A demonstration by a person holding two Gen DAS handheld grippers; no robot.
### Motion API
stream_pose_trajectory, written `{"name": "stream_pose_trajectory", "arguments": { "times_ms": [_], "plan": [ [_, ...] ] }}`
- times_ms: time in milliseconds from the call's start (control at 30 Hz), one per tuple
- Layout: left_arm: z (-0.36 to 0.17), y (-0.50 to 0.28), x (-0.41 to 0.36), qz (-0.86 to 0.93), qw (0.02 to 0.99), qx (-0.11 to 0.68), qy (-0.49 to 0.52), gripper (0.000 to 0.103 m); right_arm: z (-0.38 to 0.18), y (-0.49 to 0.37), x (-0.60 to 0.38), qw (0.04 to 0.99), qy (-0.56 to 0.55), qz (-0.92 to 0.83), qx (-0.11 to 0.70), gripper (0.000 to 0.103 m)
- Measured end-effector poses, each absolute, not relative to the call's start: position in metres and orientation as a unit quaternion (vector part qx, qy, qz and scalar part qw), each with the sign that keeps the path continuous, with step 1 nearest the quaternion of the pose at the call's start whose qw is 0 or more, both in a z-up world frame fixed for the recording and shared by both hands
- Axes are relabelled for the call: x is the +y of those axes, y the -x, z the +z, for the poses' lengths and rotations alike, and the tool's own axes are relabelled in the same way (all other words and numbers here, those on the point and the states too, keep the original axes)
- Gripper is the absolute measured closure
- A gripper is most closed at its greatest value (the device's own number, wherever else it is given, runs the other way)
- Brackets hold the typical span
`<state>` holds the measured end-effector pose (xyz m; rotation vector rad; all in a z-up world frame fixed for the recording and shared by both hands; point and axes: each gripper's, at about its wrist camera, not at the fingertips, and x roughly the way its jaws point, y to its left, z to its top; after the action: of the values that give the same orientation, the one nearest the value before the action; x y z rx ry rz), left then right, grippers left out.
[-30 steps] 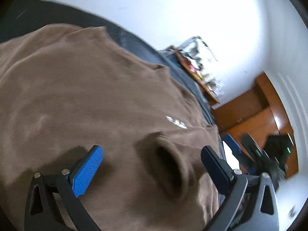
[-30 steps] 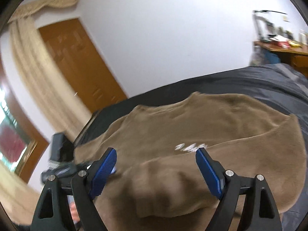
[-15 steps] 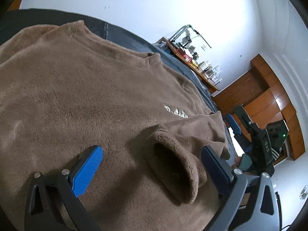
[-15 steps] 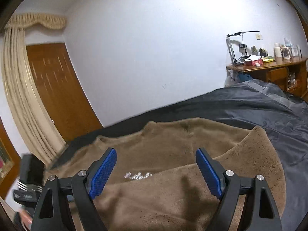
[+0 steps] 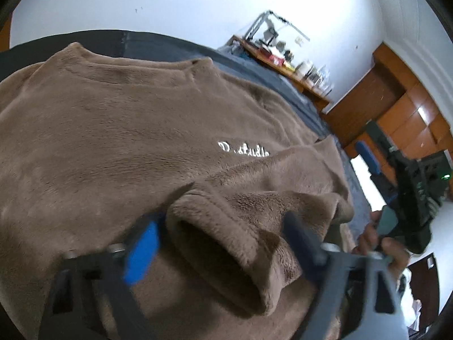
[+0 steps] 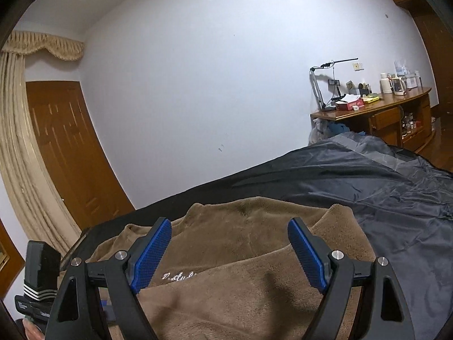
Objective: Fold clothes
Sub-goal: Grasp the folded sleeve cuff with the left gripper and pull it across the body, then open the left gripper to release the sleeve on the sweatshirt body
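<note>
A brown fleece sweatshirt (image 5: 119, 130) with white script on its chest lies spread on a bed with a dark cover (image 6: 396, 198). One sleeve is folded across its front, and the sleeve cuff (image 5: 226, 243) sits between the fingers of my left gripper (image 5: 223, 240), which is open around it and blurred. My right gripper (image 6: 229, 252) is open and empty, held above the sweatshirt (image 6: 254, 283). The right gripper also shows in the left wrist view (image 5: 402, 187), off the bed's right side.
A wooden desk (image 6: 376, 113) with a lamp, kettle and small items stands by the white wall at the far right. A wooden door (image 6: 65, 147) and beige curtain (image 6: 17, 141) are at the left. Wooden cabinets (image 5: 396, 107) are at the right in the left wrist view.
My left gripper has moved forward so the sleeve cuff now lies between its fingers, which have narrowed. My right gripper has lifted and tilted up, showing more wall and less sweatshirt.
</note>
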<state>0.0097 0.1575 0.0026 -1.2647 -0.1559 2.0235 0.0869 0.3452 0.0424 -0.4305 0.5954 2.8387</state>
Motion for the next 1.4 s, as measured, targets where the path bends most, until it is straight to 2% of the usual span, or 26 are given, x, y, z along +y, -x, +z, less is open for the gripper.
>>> {"name": "stream_pose_trajectory", "arguments": {
  "times_ms": [100, 133, 167, 233, 367, 533, 733, 1000, 1133, 1200, 1267, 1333, 1400],
  "plan": [
    [0.004, -0.009, 0.164, 0.788, 0.356, -0.053, 0.499, 0.061, 0.045, -0.089, 0.344, 0.104, 0.141, 0.965, 0.194, 0.017],
    [0.005, -0.008, 0.164, 0.788, 0.355, -0.053, 0.5, 0.074, 0.045, -0.089, 0.343, 0.105, 0.139, 0.966, 0.191, 0.017],
    [0.009, -0.006, 0.164, 0.788, 0.355, -0.056, 0.499, 0.082, 0.046, -0.089, 0.343, 0.105, 0.137, 0.967, 0.189, 0.017],
    [0.019, -0.003, 0.163, 0.791, 0.356, -0.065, 0.493, 0.086, 0.047, -0.091, 0.342, 0.108, 0.132, 0.969, 0.181, 0.017],
    [0.059, 0.013, 0.15, 0.816, 0.347, -0.089, 0.454, 0.086, 0.049, -0.093, 0.34, 0.114, 0.125, 0.971, 0.171, 0.017],
    [0.093, 0.038, 0.095, 0.844, 0.295, -0.126, 0.43, 0.086, 0.048, -0.095, 0.343, 0.116, 0.126, 0.969, 0.177, 0.017],
    [0.075, 0.046, 0.048, 0.852, 0.232, -0.115, 0.455, 0.086, 0.049, -0.103, 0.356, 0.148, 0.115, 0.962, 0.197, 0.017],
    [0.036, 0.049, 0.033, 0.844, 0.207, -0.125, 0.478, 0.086, 0.043, -0.126, 0.398, 0.238, 0.093, 0.929, 0.268, 0.017],
    [0.022, 0.052, 0.03, 0.841, 0.201, -0.13, 0.485, 0.086, 0.044, -0.112, 0.393, 0.24, 0.13, 0.933, 0.234, 0.017],
    [0.017, 0.054, 0.033, 0.843, 0.199, -0.126, 0.484, 0.081, 0.043, -0.098, 0.382, 0.224, 0.165, 0.941, 0.192, 0.017],
    [0.011, 0.058, 0.032, 0.848, 0.181, -0.122, 0.483, 0.058, 0.041, -0.089, 0.368, 0.212, 0.185, 0.947, 0.153, 0.017],
    [0.001, 0.061, 0.026, 0.852, 0.155, -0.123, 0.485, 0.048, 0.04, -0.082, 0.355, 0.205, 0.193, 0.952, 0.117, 0.017],
    [-0.002, 0.062, 0.02, 0.849, 0.158, -0.136, 0.485, 0.047, 0.037, -0.08, 0.353, 0.202, 0.196, 0.953, 0.109, 0.017]
  ]
}}
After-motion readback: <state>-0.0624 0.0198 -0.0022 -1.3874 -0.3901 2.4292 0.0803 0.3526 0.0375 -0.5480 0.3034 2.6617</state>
